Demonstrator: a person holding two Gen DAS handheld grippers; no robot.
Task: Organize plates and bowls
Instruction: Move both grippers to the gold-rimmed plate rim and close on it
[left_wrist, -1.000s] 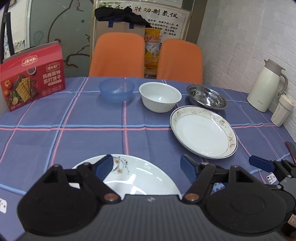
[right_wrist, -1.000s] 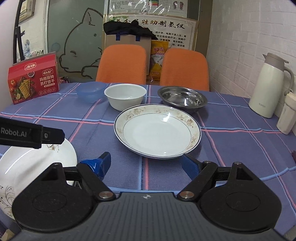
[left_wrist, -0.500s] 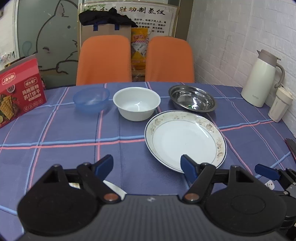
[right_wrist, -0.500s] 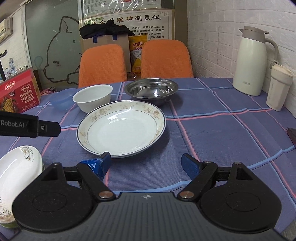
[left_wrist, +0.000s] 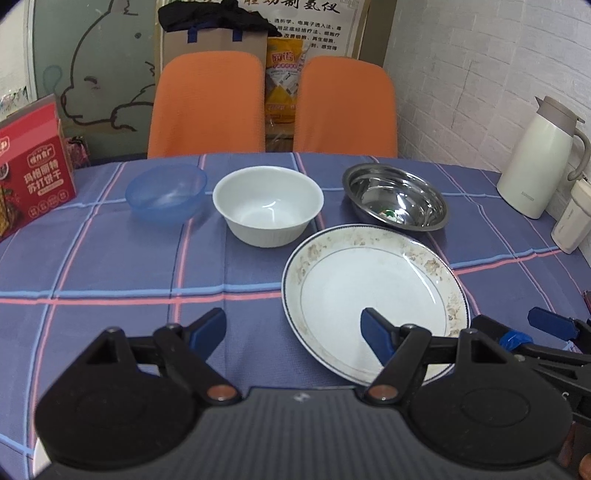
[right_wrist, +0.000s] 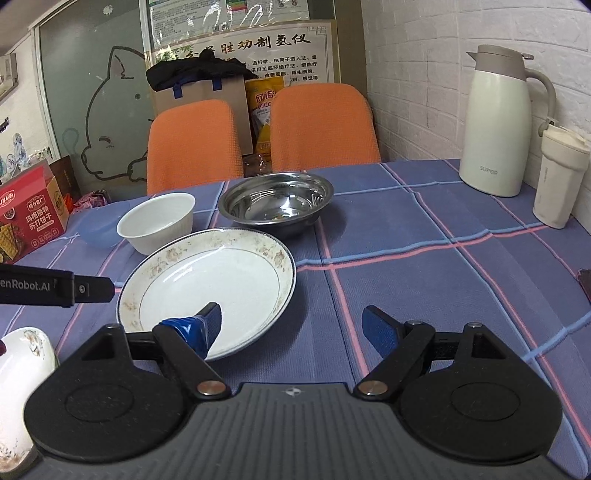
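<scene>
The left tongs (left_wrist: 293, 328) stand wide with nothing between the blue pads, hanging over the checked cloth of the table (left_wrist: 110, 266); the right-hand pad sits in front of the near rim of the gold-rimmed plate (left_wrist: 373, 295), not gripping it. The right tongs (right_wrist: 291, 325) are also spread and empty, their left pad over the same plate's near edge and the right pad over bare cloth.

From the left wrist view, the gold-rimmed plate lies at about 1 o'clock from the left tongs. Beyond it runs a row of three: the blue bowl (left_wrist: 166, 192) at 11 o'clock, the white bowl (left_wrist: 267, 208) near 12, just beside the plate's far rim, and the steel bowl (left_wrist: 395, 201) toward 1 o'clock, close to the plate's far edge.

In the right wrist view, a white plate with a flower print (right_wrist: 22, 376) shows at 8 o'clock, partly hidden behind the tool body. A cream jug (right_wrist: 496, 122) and a tumbler (right_wrist: 559, 181) stand at 2 o'clock by the brick wall, and a red cracker box (right_wrist: 29, 214) at 10 o'clock.
</scene>
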